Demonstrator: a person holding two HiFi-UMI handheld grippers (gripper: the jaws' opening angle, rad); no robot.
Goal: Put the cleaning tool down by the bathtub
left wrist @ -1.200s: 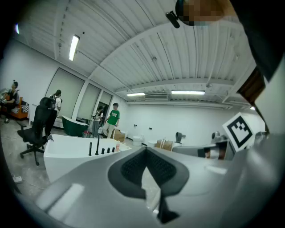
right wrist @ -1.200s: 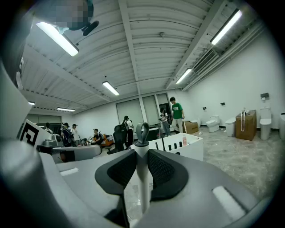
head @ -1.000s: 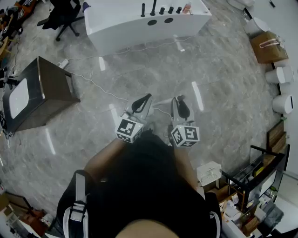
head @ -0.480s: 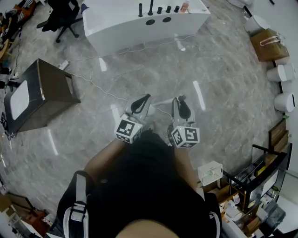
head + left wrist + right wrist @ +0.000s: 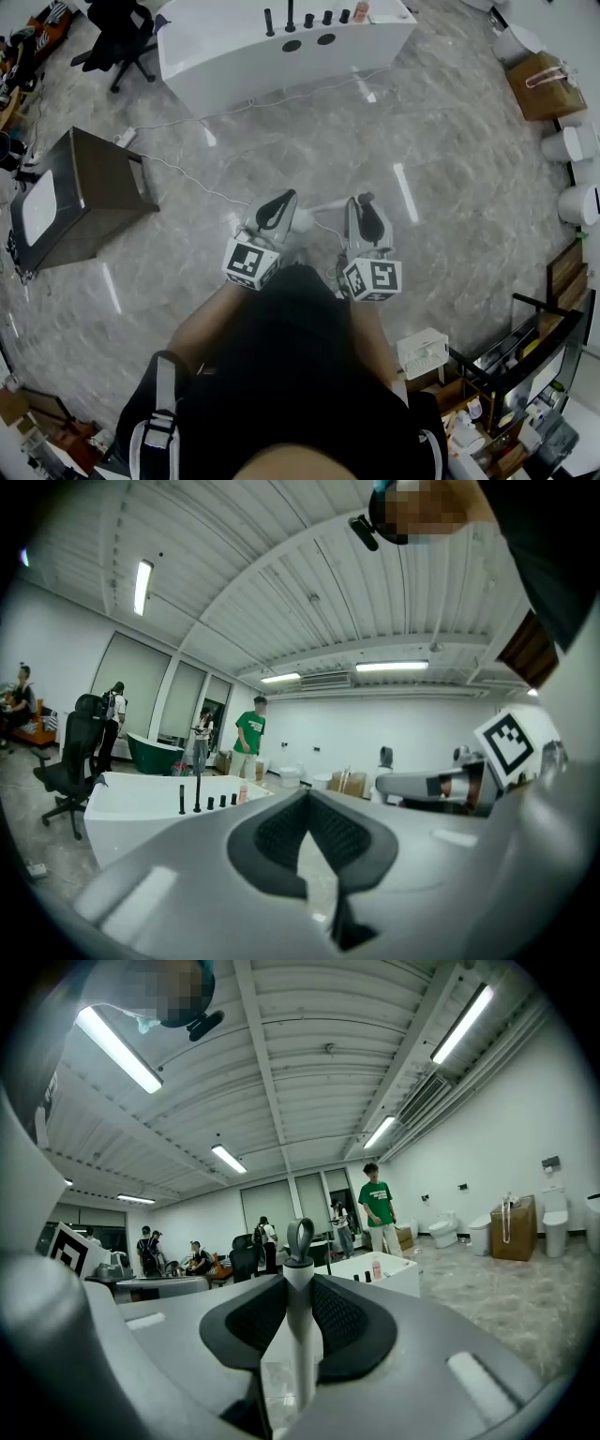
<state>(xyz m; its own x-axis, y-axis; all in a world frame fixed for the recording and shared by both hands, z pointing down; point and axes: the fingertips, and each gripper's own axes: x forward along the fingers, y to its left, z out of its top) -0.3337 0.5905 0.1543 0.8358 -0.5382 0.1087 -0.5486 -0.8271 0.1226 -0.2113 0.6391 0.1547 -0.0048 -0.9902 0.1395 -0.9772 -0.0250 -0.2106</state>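
Observation:
My right gripper (image 5: 364, 202) is shut on the cleaning tool's white handle (image 5: 299, 1316), which stands upright between the dark pads with its grey loop (image 5: 300, 1238) above the tips. My left gripper (image 5: 279, 201) is held level beside it, its pads together with nothing between them (image 5: 310, 803). The white bathtub (image 5: 281, 52) stands across the marble floor ahead, with black taps (image 5: 290, 17) on its rim. It also shows low at the left of the left gripper view (image 5: 141, 803) and behind the handle in the right gripper view (image 5: 380, 1274).
A dark cabinet (image 5: 80, 192) stands at the left and an office chair (image 5: 117, 28) at the back left. A cable (image 5: 187, 173) crosses the floor. Toilets (image 5: 572, 150), a cardboard box (image 5: 544, 84) and shelving (image 5: 525, 347) line the right side. A person in green (image 5: 249, 742) stands past the tub.
The bathtub and cabinet have slid a little left and up in the head view as I moved. Both grippers keep their pose, and the right one still grips the handle.

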